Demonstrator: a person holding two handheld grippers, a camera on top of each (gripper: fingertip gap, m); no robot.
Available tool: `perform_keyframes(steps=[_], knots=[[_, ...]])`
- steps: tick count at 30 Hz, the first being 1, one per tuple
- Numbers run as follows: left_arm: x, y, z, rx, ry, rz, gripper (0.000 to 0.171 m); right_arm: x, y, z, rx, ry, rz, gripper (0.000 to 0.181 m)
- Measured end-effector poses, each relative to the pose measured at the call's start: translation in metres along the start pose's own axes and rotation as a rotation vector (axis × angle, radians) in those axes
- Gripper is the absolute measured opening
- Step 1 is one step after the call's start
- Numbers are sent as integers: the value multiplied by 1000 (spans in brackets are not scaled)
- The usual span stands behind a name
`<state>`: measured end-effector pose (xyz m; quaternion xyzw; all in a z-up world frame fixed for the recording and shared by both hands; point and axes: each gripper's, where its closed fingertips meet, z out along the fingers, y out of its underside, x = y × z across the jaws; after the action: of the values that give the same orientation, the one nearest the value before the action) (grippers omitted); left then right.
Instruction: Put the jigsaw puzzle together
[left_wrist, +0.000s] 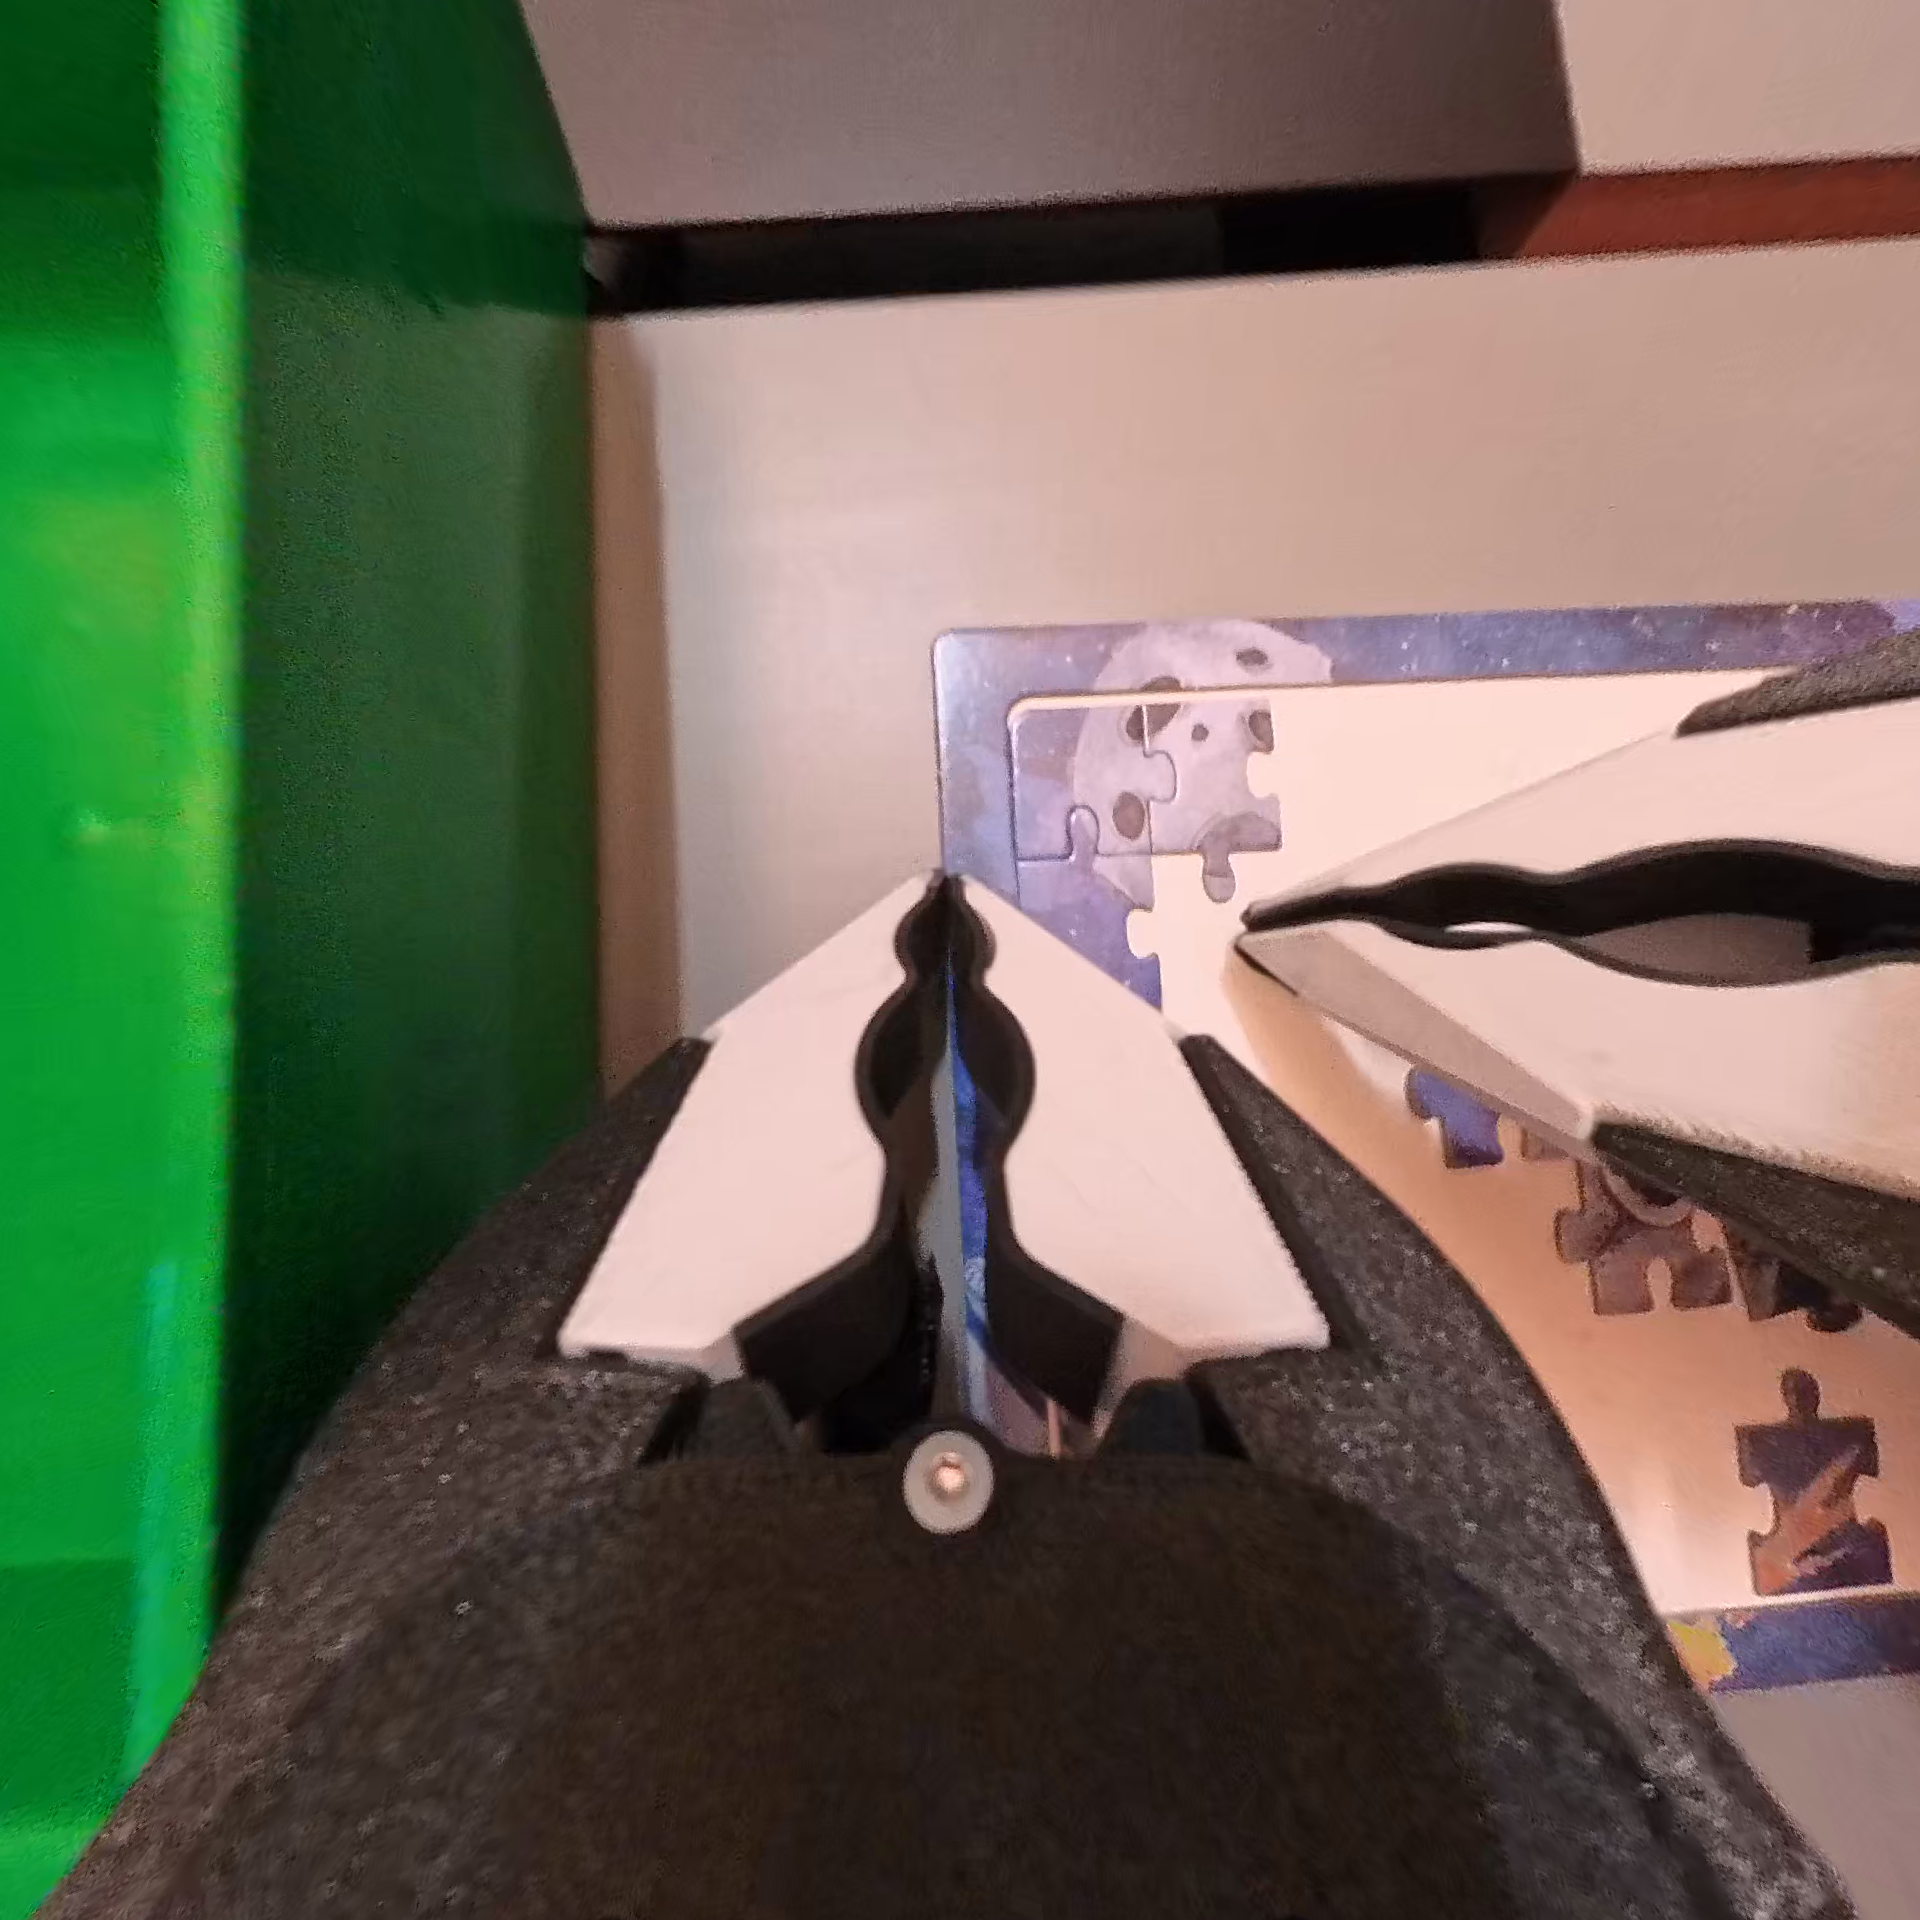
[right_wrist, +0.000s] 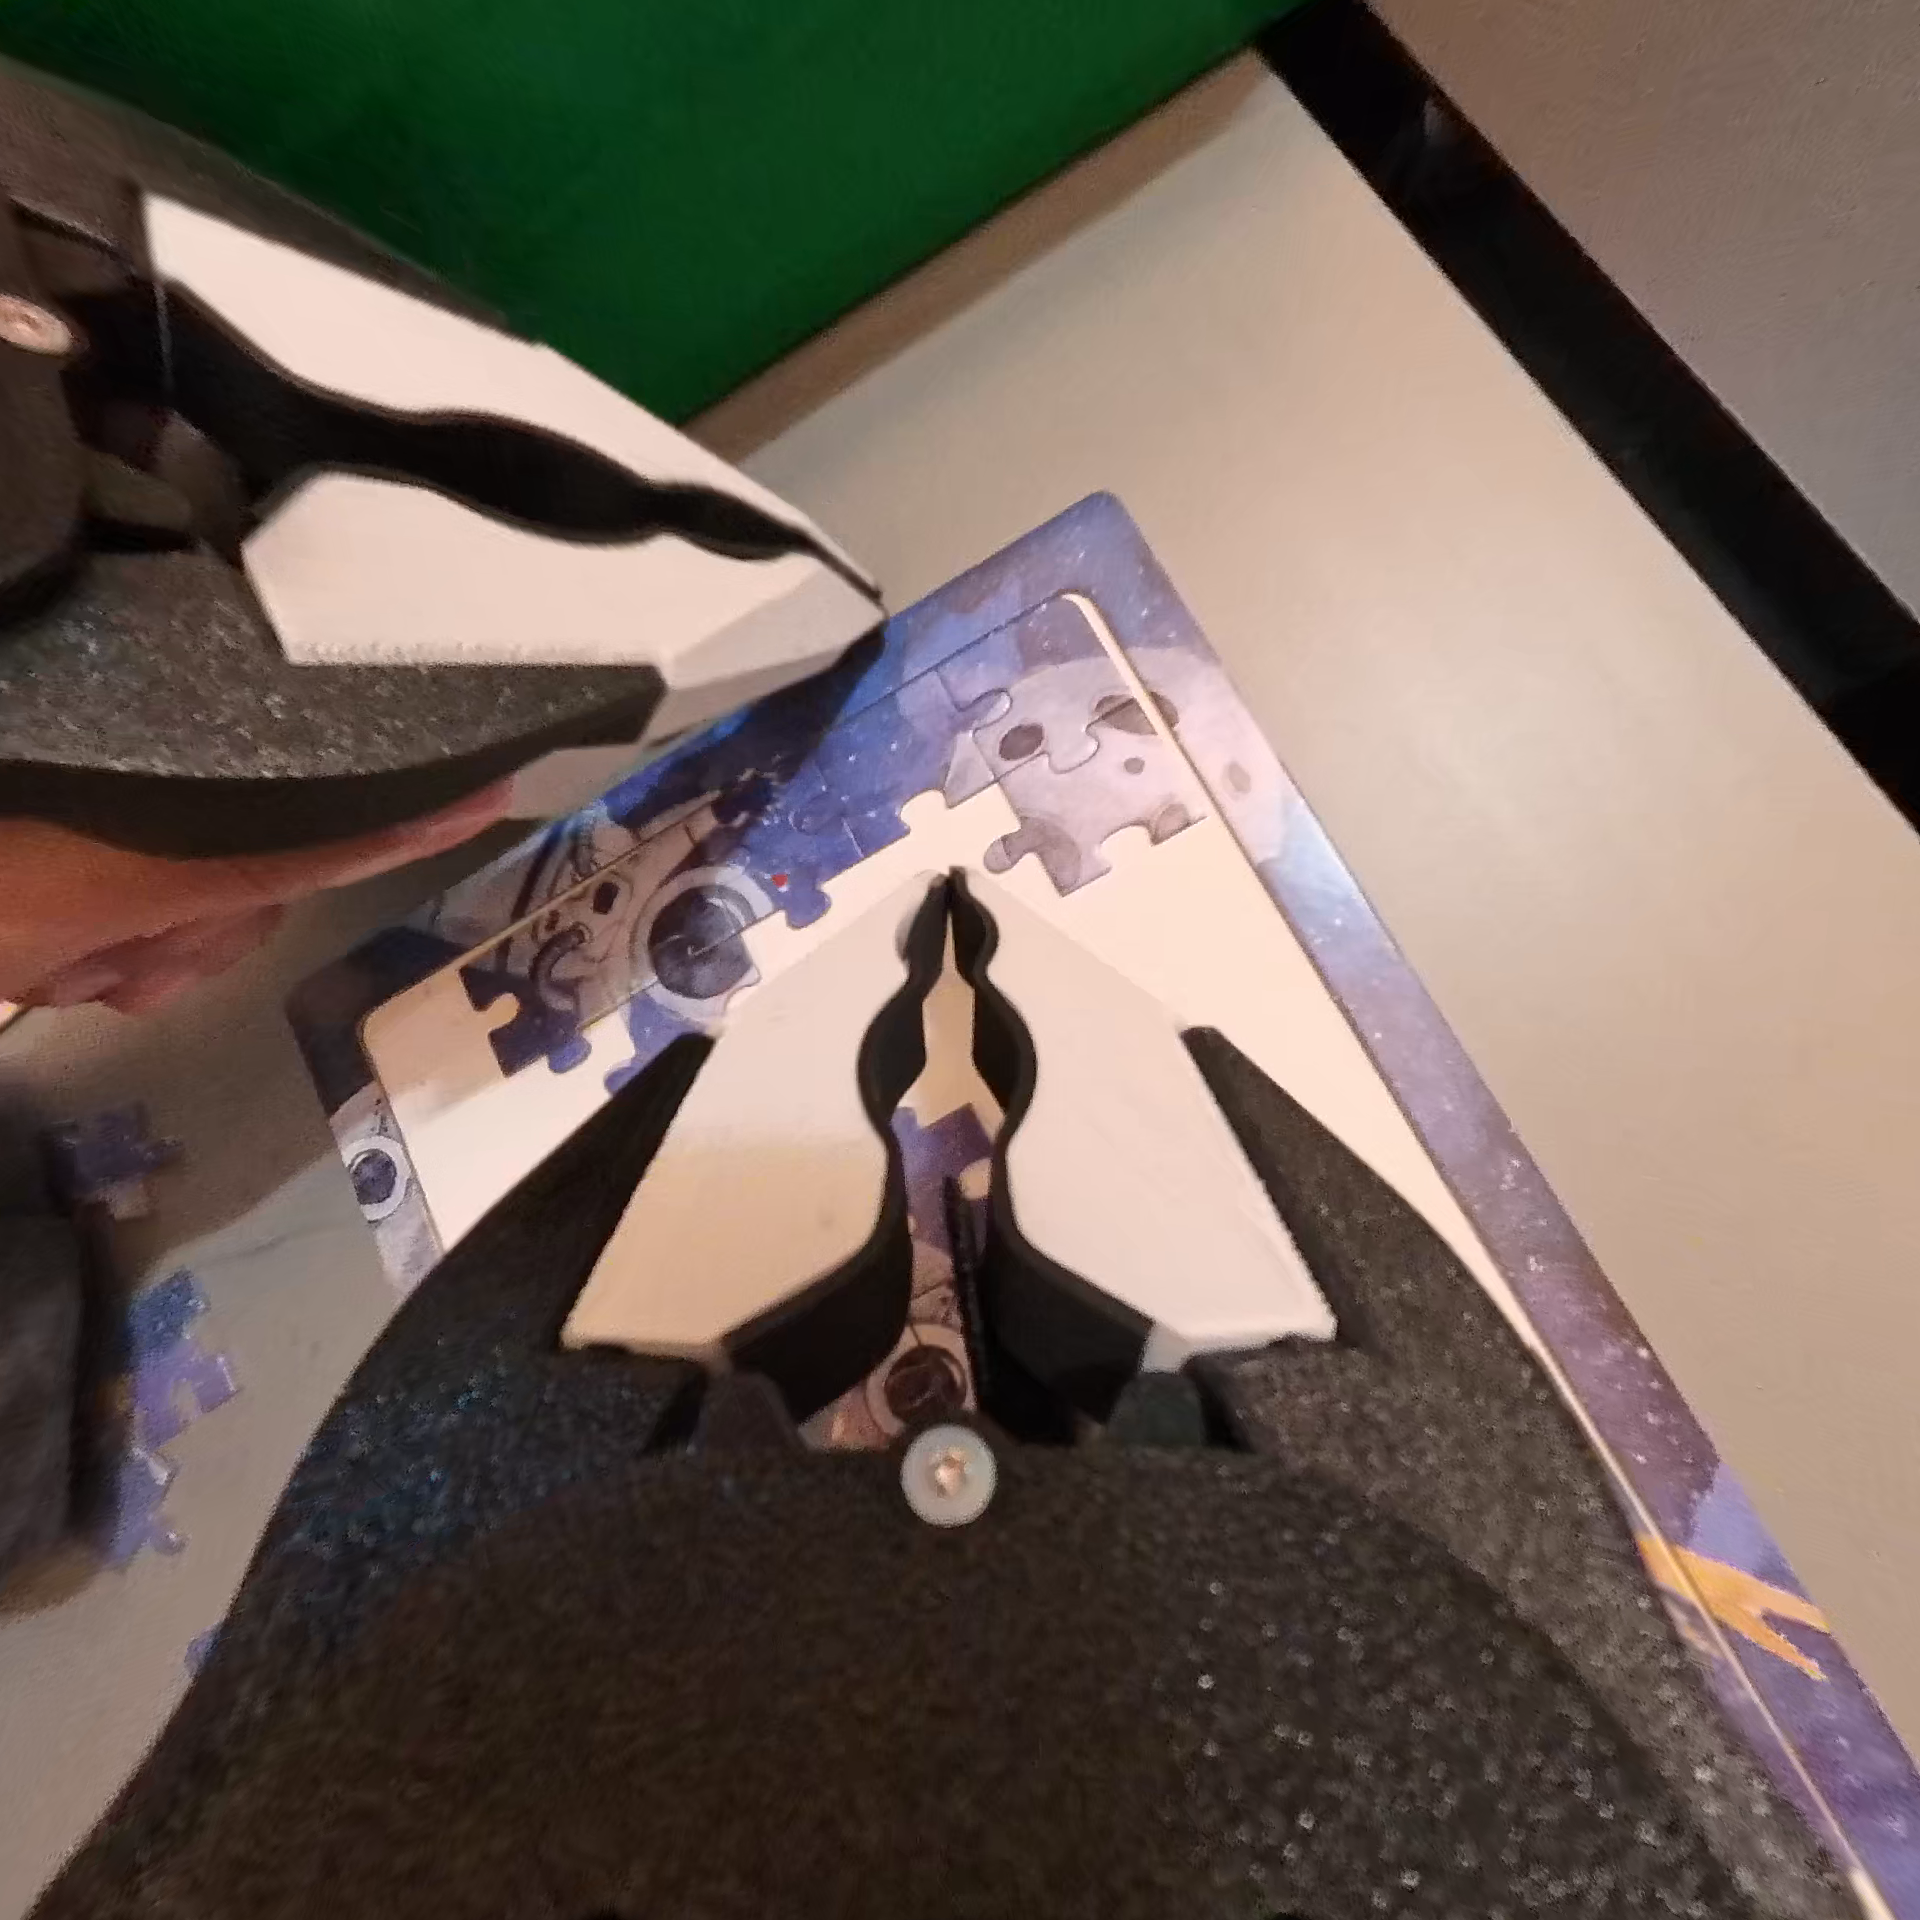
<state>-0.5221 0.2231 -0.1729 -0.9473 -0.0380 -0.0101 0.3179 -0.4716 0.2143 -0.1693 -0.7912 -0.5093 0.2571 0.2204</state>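
The left gripper (left_wrist: 943, 883) has its two fingers pressed together on a thin blue puzzle piece (left_wrist: 971, 1174), held on edge so that only a sliver of it shows between the black pads, low in the centre of the left wrist view. Behind its tips and to the right lies the puzzle tray (left_wrist: 1558, 642), a flat board with a starry blue-violet border lying on a pale table (left_wrist: 1143, 468). In the tray's upper left corner a few joined pieces (left_wrist: 1153, 800) make up part of a grey cratered moon. Loose pieces (left_wrist: 1813, 1496) lie inside the tray toward the lower right of that view. A green wall (left_wrist: 291, 727) fills the left side.

In the right wrist view the right gripper (right_wrist: 951, 883) hovers over the white bare part of the tray, fingers closed tip to tip, and I can see nothing caught between them. Beyond its tips, a band of fitted pieces runs along the tray's far edge, moon at the upper right, a round porthole shape to the left. The left gripper comes in from the upper left, over the tray's corner. More loose pieces (right_wrist: 182, 1371) lie on the table at the lower left, blurred.
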Motion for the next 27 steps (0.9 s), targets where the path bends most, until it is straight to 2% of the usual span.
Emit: perform_keyframes(steps=[12, 19, 27], knots=[[1, 2, 0, -10, 8, 5, 0, 8, -2, 8, 26, 43, 9, 0], [1, 2, 0, -6, 16, 2, 0, 4, -5, 4, 40, 10, 18, 0], [1, 2, 0, -5, 22, 2, 0, 18, -2, 4, 43, 49, 72, 0]])
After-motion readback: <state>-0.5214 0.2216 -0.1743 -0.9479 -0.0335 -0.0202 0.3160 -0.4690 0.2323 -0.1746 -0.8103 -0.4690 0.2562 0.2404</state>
